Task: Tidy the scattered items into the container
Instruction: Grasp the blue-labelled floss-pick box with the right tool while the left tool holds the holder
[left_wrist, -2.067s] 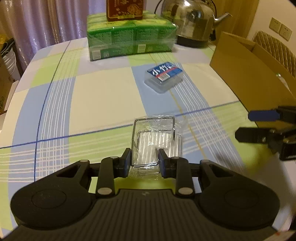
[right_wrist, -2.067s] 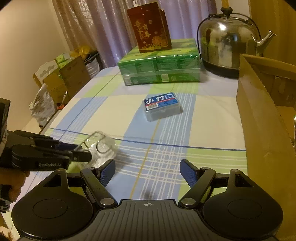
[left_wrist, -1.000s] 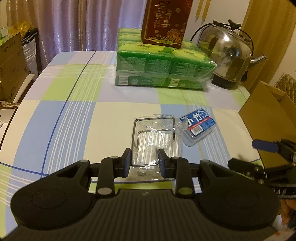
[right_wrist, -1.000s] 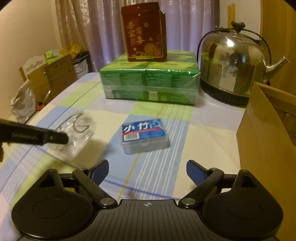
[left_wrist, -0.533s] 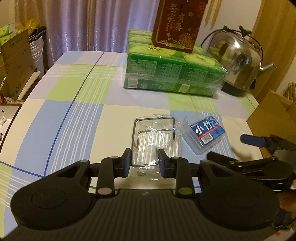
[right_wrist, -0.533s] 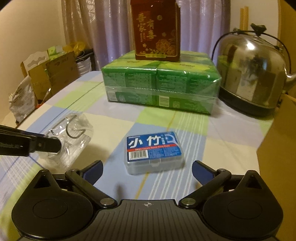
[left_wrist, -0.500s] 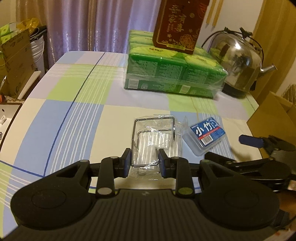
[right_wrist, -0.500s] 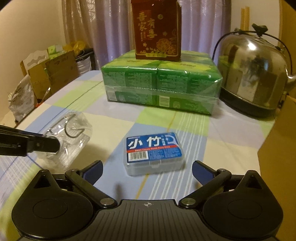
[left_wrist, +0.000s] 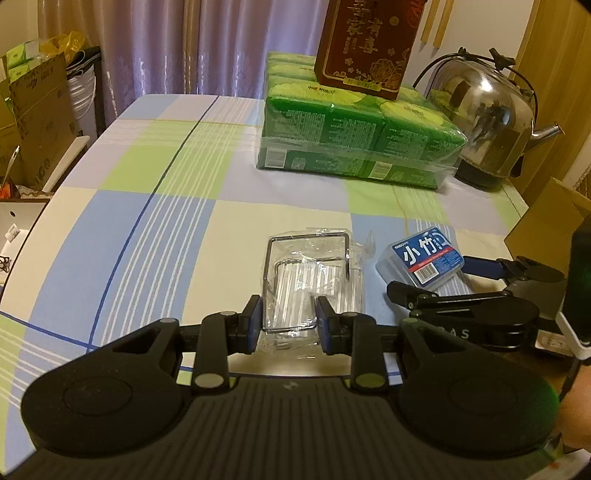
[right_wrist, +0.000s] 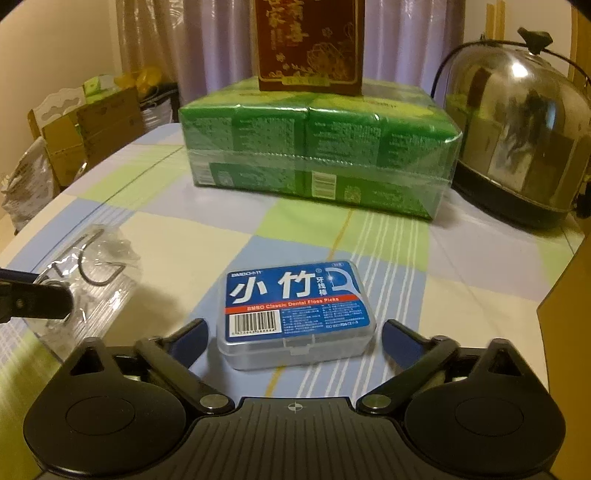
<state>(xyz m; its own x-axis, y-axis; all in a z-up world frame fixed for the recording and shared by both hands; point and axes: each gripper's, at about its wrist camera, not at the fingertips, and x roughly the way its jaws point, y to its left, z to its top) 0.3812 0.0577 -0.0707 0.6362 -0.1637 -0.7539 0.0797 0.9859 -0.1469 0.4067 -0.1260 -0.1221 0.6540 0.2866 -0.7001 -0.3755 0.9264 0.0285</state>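
Note:
My left gripper (left_wrist: 289, 322) is shut on a clear plastic packet with a wire hook inside (left_wrist: 310, 275), held above the checked tablecloth. The same packet (right_wrist: 88, 273) shows at the left of the right wrist view, with a left fingertip (right_wrist: 48, 301) on it. A clear floss-pick box with a blue label (right_wrist: 295, 314) lies on the cloth between the spread fingers of my open right gripper (right_wrist: 293, 338), which does not touch it. In the left wrist view the floss-pick box (left_wrist: 424, 256) lies right of the packet, and the right gripper (left_wrist: 432, 278) reaches around it. The cardboard box (left_wrist: 546, 218) stands at the right.
A green shrink-wrapped multipack (right_wrist: 314, 158) with a dark red carton (right_wrist: 310, 44) on top stands at the back of the table. A steel kettle (right_wrist: 517, 129) sits at the back right. The cardboard box wall (right_wrist: 569, 332) rises close on the right. Boxes and bags (left_wrist: 33, 110) stand beyond the left edge.
My right gripper has moved forward and lower, so the floss-pick box now lies between its open fingers. The left gripper still holds the packet and has shifted a little toward the back.

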